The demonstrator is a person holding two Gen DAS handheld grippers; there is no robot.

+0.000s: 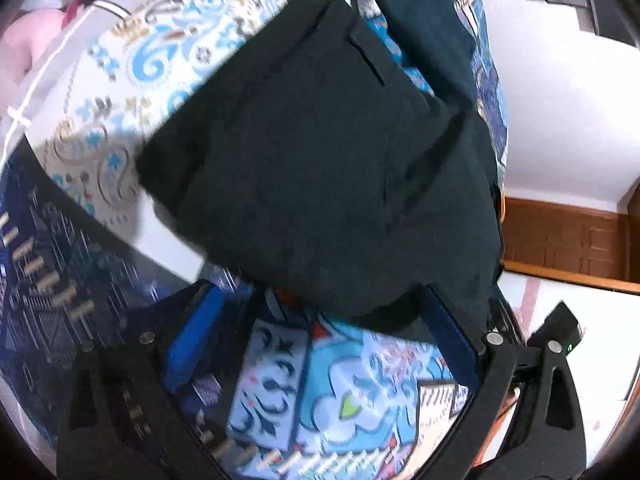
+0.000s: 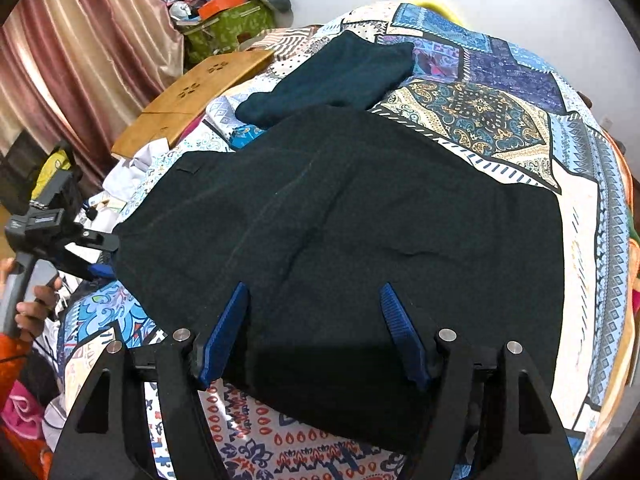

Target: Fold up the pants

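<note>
Dark folded pants lie flat on a patterned bedspread. My right gripper hovers over their near edge, open, its blue pads wide apart and not pressing the cloth. In the left wrist view the pants fill the middle. My left gripper is open at their near corner, and the cloth drapes over its right finger. The right wrist view shows that left gripper at the pants' left edge, held by a hand.
A second dark folded garment lies farther back on the bed. A wooden board, a green bag piled with items and a pink curtain stand beyond the bed's left side. A white wall rises behind.
</note>
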